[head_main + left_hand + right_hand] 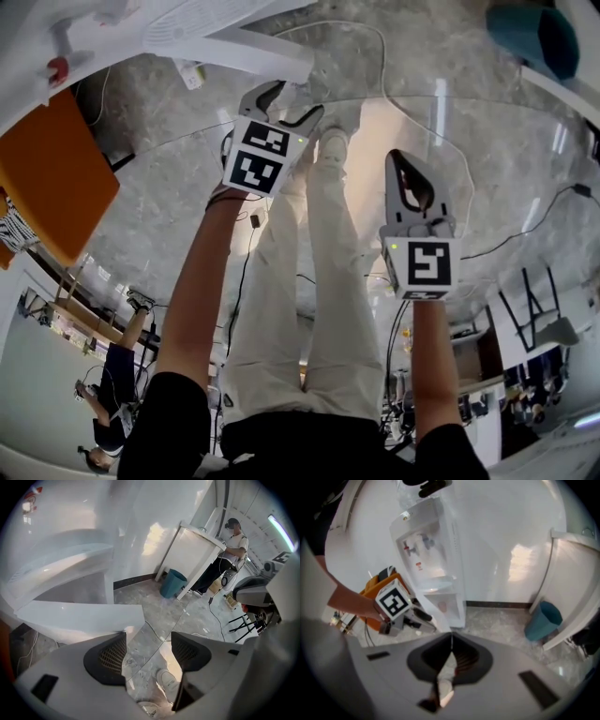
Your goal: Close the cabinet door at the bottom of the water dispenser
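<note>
The grey marble floor [169,187] is the largest thing, glossy and veined. On it, at the far wall, stands one water dispenser [431,559], a tall white box of smooth plastic with two small taps in its recess.

At its bottom is one cabinet door [425,615], a flat white panel. It stands swung open, clear of the compartment. In the head view this door [248,54] juts out at the far left, and in the left gripper view its edge [79,617] lies left of the jaws.

To the right sits one teal bin [541,619], round and tapered. At far left is one flat orange panel [52,173].

There are two grippers, each of grey plastic with one marker cube. The left gripper [149,645] is released. Its ribbed pads stand apart with only floor between them, just beside the door's free edge; whether it touches I cannot tell. The right gripper [451,656] is clenched on nothing and held well apart from the door, on the near right.
</note>
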`<control>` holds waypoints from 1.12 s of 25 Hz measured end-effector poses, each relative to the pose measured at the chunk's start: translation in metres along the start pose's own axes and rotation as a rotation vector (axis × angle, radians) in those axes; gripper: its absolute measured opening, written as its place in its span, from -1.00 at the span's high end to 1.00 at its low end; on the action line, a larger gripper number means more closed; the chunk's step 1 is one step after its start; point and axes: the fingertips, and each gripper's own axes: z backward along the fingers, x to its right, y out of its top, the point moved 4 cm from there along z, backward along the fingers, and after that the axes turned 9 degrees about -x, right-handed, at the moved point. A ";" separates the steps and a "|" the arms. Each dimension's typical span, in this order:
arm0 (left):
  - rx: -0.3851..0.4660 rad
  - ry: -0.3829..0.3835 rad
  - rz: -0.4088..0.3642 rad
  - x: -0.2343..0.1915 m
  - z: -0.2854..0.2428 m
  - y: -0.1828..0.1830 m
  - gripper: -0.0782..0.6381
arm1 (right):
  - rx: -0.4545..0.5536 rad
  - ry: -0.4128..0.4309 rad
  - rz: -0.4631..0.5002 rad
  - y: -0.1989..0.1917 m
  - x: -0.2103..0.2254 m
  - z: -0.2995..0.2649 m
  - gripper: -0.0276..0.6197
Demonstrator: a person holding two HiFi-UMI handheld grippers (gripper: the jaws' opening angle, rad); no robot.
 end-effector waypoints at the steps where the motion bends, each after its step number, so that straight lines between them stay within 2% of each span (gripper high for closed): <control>1: 0.003 0.002 -0.002 -0.001 -0.001 0.003 -0.05 | 0.001 -0.001 -0.003 0.001 0.002 -0.001 0.81; 14: 0.025 0.036 -0.041 -0.016 -0.014 0.042 -0.05 | -0.005 -0.013 -0.032 -0.003 0.021 -0.011 0.81; 28: 0.062 0.078 -0.046 -0.036 -0.020 0.077 -0.05 | -0.011 -0.013 -0.041 0.000 0.033 -0.021 0.81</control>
